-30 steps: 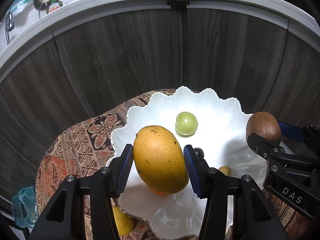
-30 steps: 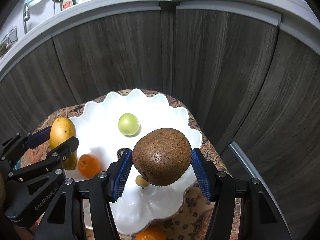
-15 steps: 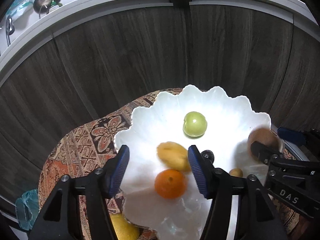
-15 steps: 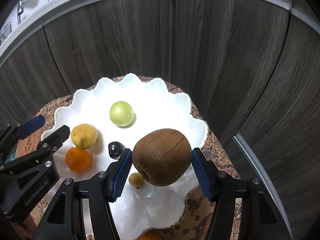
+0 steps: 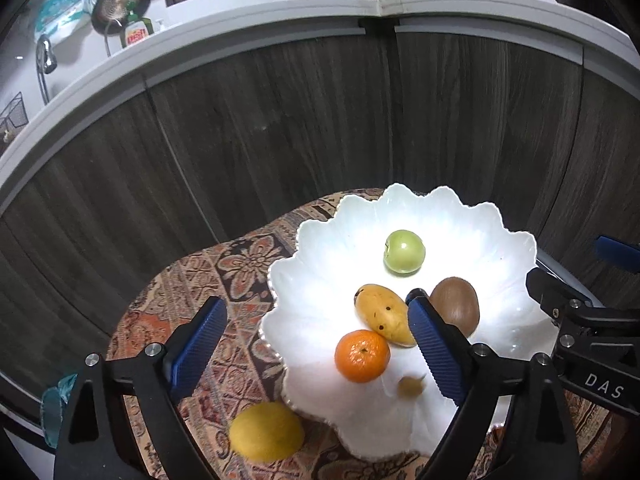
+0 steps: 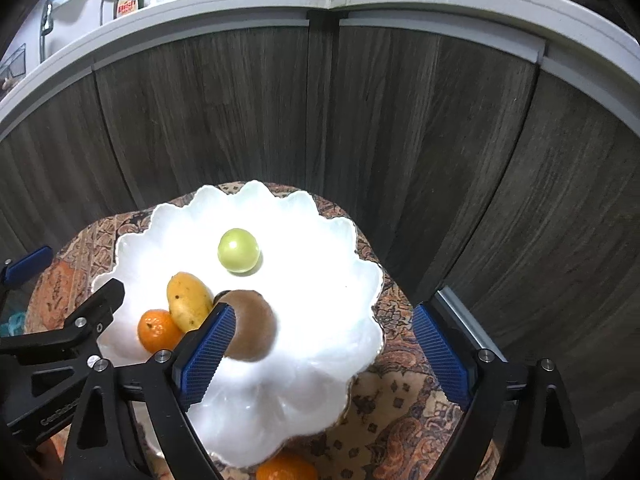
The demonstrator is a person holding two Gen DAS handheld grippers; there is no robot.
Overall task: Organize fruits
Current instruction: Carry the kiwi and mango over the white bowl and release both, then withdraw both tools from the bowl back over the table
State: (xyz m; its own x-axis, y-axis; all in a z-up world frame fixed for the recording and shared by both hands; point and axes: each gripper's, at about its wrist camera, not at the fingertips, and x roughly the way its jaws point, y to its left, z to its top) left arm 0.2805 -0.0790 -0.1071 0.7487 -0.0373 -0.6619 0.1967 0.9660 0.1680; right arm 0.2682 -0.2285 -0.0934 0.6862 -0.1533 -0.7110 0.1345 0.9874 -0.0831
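Note:
A white scalloped bowl [image 5: 316,240] [image 6: 340,248] stands on a patterned cloth. In it lie a green round fruit [image 5: 403,251] [image 6: 238,250], a yellow mango [image 5: 382,313] [image 6: 188,300], an orange [image 5: 362,355] [image 6: 158,330], a brown kiwi [image 5: 456,304] [image 6: 252,326] and a small brownish fruit [image 5: 410,386]. My left gripper [image 5: 316,348] is open and empty above the bowl's near left rim. My right gripper [image 6: 324,352] is open and empty above the bowl's near side. A lemon [image 5: 266,432] lies on the cloth outside the bowl.
Another orange [image 6: 286,468] lies on the cloth at the bowl's near edge. The patterned cloth [image 5: 224,264] covers a small round table. Dark wood cabinet doors [image 5: 280,128] rise close behind it, with a white counter [image 5: 240,24] above.
Both grippers opened. The mango left my left gripper first, then the kiwi left my right gripper; both now lie in the bowl. Both grippers pulled back.

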